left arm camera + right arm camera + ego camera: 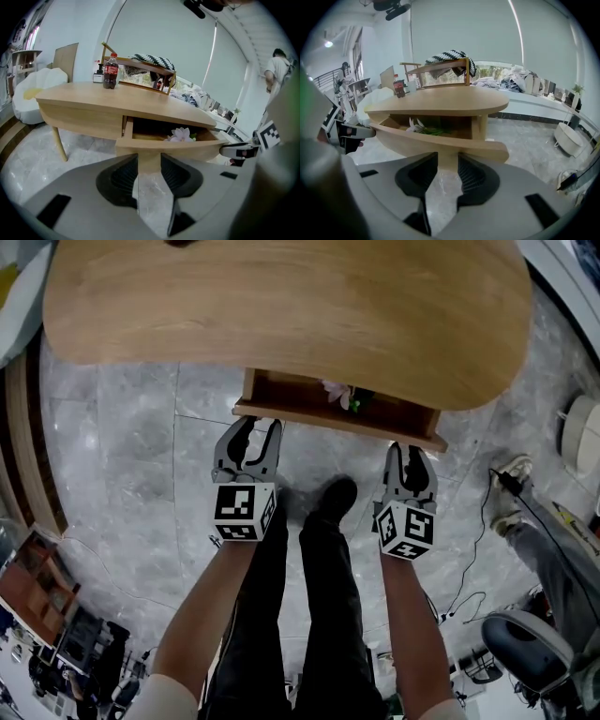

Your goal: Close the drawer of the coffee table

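Observation:
The wooden coffee table (281,306) has its drawer (337,420) pulled out toward me, with a pale flower (336,392) lying inside. My left gripper (251,425) is open, its tips right at the left part of the drawer front (164,146). My right gripper (407,451) is also open, at the right part of the front panel (440,140). In each gripper view the panel's lower edge shows in the gap between the jaws. Whether the tips touch the wood I cannot tell. The flower (182,135) also shows in the left gripper view.
A cola bottle (110,71) and a wooden rack with a striped cloth (150,63) stand on the tabletop. My own legs (319,568) are between the arms on the marble floor. A cable (487,521) and another person's shoe (511,486) lie at the right.

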Demonstrator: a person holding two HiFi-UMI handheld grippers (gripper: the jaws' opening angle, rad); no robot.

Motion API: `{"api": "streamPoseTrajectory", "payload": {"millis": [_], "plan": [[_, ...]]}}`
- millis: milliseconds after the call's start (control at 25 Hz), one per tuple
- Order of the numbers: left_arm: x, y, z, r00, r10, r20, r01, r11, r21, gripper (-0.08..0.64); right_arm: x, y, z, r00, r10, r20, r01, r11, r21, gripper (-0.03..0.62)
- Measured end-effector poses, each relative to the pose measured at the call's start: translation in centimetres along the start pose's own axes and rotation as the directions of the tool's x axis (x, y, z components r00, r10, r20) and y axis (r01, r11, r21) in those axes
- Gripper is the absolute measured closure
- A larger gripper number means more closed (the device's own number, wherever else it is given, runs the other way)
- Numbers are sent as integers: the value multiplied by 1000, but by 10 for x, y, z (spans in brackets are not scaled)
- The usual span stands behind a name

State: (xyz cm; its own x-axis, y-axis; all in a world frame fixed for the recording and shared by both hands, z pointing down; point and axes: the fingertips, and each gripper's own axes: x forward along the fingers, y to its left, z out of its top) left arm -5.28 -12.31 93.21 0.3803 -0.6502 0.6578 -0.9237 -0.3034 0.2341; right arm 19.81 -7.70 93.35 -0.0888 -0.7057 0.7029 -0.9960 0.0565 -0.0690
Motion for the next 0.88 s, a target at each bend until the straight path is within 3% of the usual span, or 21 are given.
{"api": "streamPoseTrajectory", "payload": {"millis": [440,880], "plan": [[16,0,17,999,-39,27,34,986,162,393,17,-6,20,998,27,51,-22,995,-94,445],[36,4,37,997,-55,52,42,973,226,393,36,-10,39,994,44,98,-25,983,-183,445]]}}
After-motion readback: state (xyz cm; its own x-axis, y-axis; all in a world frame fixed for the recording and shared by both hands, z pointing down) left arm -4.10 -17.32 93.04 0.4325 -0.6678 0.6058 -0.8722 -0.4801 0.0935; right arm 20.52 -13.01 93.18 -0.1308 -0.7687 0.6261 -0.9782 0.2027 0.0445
